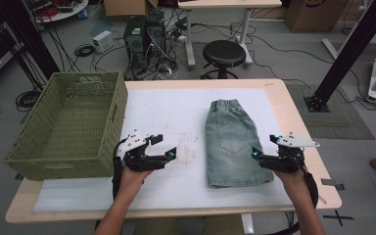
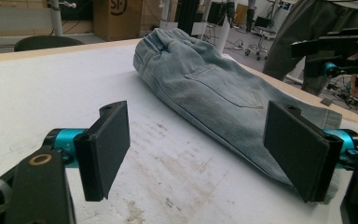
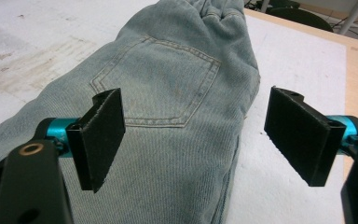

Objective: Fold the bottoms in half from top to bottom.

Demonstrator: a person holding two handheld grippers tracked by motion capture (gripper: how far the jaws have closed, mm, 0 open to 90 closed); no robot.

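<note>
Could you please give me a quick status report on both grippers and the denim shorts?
Left gripper open, over bare mat beside the denim shorts. Right gripper open, at their right edge. Shorts flat, folded, untouched. Green basket at left; nothing in the way.

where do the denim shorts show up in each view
High view: the denim shorts lie flat right of the table's centre, waistband at the far end.
Left gripper view: they run from top centre down to the right jaw.
Right gripper view: they spread between and beyond both jaws.
Shared landmark: the stitched back pocket.
</note>
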